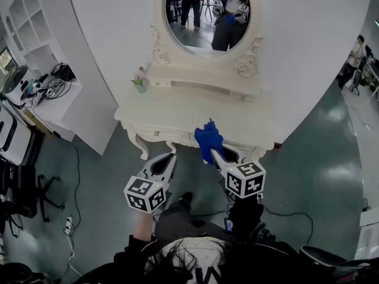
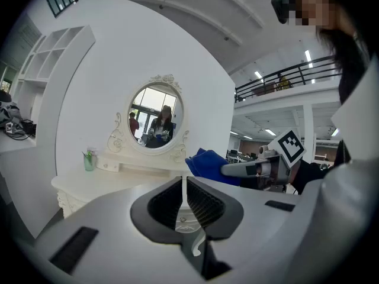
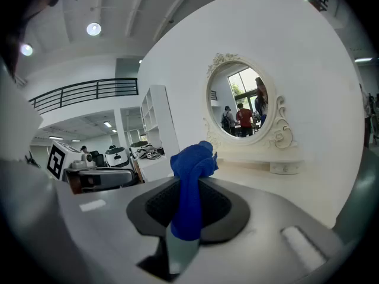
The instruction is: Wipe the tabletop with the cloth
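1. Since your right tool (image 3: 188,209) is clamped on the crumpled blue cloth (image 3: 192,161), with a bunch standing up past the jaw tips and a tail hanging below, the task's thing is already in hand. It is held over the front edge of the cream, carved dressing-table counter (image 1: 177,114); whether it touches the top I cannot tell.
2. Expect the cloth to be light, soft and limp. It will fold and drag rather than push, so the bunch beyond the tips is the part that should meet the surface. The hold near its middle looks sound; a grip nearer an edge would likely let it pull free under friction.
3. Your left tool (image 2: 185,203) is narrow, its jaws almost together with nothing between them. It hangs just short of the counter's front edge, left of the right one.
4. Mind the small green cup of flowers (image 1: 140,85) at the back left corner. It looks light and easy to tip.
5. At the back, the raised cream shelf with little drawers (image 1: 201,86) under the oval mirror (image 1: 206,10) bounds the top, so strokes will probably have to stop short of it.
6. If you press hard, the jaw tips could scrape the painted top, so keep cloth between them and the surface.
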A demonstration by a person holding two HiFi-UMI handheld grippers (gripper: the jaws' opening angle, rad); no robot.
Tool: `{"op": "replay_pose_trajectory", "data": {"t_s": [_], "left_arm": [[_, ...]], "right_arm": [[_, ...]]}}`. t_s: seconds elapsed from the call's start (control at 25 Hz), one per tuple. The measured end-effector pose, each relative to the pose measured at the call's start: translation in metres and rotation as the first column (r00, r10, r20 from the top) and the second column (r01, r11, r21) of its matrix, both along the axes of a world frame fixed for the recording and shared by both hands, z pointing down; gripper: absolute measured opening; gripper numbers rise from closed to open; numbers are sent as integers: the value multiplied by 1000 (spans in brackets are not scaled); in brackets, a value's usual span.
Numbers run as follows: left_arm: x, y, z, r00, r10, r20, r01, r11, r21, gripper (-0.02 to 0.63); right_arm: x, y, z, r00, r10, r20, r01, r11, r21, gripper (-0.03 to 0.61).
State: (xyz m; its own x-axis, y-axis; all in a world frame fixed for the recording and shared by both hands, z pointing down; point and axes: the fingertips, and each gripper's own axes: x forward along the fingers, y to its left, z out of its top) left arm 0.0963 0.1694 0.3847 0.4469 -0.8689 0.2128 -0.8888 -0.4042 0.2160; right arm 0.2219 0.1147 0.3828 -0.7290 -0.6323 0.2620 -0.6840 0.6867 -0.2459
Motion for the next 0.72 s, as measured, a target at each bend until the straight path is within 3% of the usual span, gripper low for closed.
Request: {"op": "replay_pose_trajectory", "data": {"t_s": [0.48,0.72], "left_arm": [[10,14,3,999,-20,34,20,1000,-7,2],[-2,10,6,997,-39,71,41,999,-21,3]], "right_arm": [[16,11,3,998,-4,60,5,1000,-15,87],[7,2,11,997,-25,69,28,999,-38,87]]}}
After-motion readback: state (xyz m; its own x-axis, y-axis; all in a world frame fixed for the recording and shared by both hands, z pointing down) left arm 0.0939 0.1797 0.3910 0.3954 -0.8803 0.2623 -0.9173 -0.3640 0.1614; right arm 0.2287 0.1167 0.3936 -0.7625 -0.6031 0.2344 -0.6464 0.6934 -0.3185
